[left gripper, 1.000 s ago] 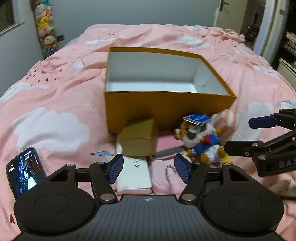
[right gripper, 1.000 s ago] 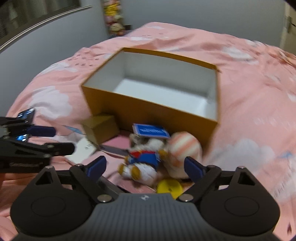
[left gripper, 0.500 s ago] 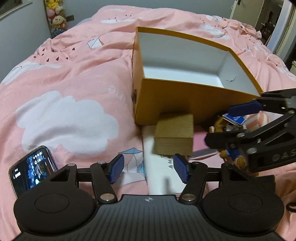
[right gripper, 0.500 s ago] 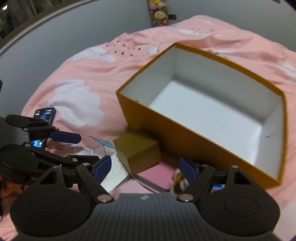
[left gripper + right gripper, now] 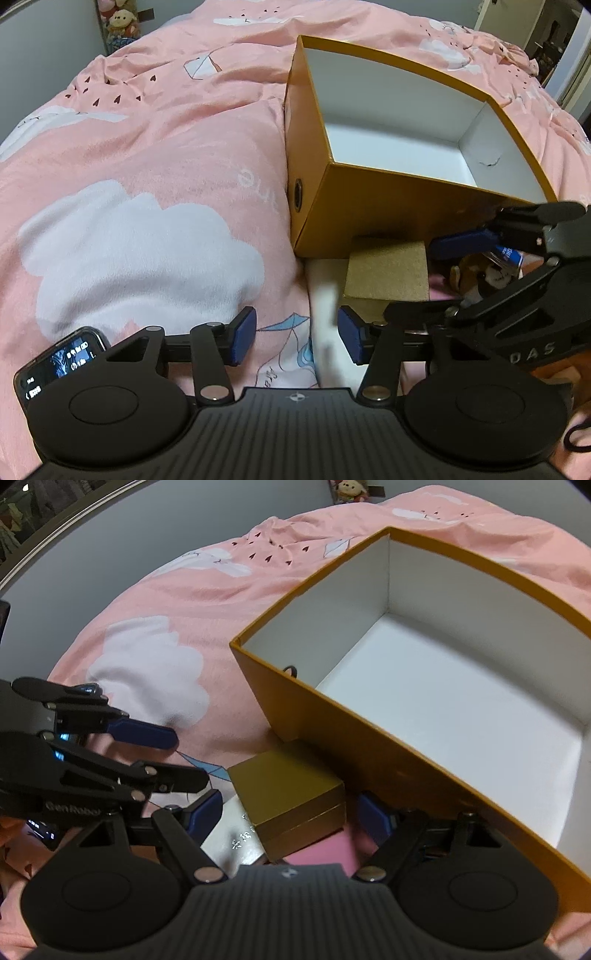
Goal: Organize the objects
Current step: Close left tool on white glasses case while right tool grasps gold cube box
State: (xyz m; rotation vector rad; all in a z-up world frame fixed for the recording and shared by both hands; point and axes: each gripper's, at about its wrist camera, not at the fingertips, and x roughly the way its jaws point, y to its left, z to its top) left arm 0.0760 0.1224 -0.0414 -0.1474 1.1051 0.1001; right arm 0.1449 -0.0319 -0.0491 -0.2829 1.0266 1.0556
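My right gripper (image 5: 291, 812) stands spread around the small gold box (image 5: 286, 792), not touching; my left gripper (image 5: 297, 339), closing, pinches nothing, over the white box (image 5: 325, 295).

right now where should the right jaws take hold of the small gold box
Grip the small gold box across its two short vertical sides, coming down from above. It lies flat on the white box, hard against the big orange box, so that face is blocked, while the sides stand free. The right gripper, jaws open, already straddles it.
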